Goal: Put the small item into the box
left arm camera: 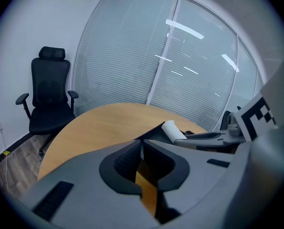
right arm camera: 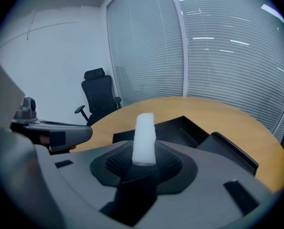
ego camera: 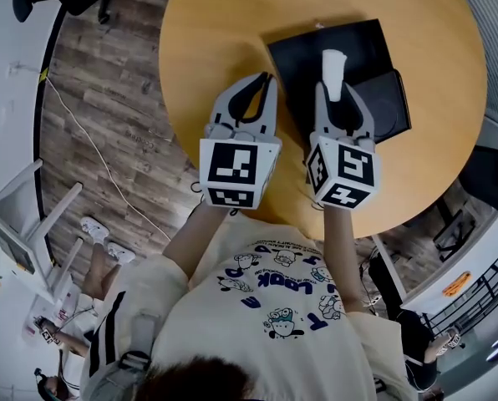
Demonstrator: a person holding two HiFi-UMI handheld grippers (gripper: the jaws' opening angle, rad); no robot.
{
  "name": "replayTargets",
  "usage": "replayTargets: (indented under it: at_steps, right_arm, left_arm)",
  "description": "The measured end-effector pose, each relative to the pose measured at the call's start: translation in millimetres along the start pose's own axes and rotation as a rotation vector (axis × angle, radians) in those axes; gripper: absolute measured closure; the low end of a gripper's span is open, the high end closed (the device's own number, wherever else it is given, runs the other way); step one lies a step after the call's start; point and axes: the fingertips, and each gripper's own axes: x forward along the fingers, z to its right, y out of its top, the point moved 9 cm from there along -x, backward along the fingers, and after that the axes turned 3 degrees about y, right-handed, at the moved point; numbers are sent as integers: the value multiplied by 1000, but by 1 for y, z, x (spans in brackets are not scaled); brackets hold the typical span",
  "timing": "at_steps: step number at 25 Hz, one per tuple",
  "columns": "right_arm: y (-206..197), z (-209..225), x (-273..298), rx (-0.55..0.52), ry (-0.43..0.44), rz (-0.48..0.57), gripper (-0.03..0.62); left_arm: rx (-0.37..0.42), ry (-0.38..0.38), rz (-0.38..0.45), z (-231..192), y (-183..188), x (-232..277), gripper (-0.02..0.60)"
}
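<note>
From where I sit, the round wooden table [ego camera: 215, 48] fills most of the head view. On it sits the open black box [ego camera: 303, 57], with what I take to be its lid [ego camera: 391, 107] lying against its right side. I have 2 grippers over the near half of the table. The left gripper [ego camera: 268, 78] hangs just beside the box's left edge, its jaws drawn together with nothing between them. The right gripper [ego camera: 336, 98] has its jaws set fairly wide, clamped on the small white item [ego camera: 333, 67]. The item stands up out of the pads like a stubby roll; the right gripper view shows it [right arm camera: 144, 137] pinched at its lower end. In the head view the item lines up over the box's interior, above it rather than resting inside. I judge the pickup done and the carry nearly done. What remains is 1 lowering move into the box, letting go, and pulling the jaws away.
</note>
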Motion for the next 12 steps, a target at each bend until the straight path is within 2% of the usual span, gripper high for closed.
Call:
replayTargets:
  at_steps: [12]
  right_arm:
    - [1, 0, 18, -8, -4, -53, 439]
  left_arm:
    - [-32, -3, -29, -7, -6, 12, 551]
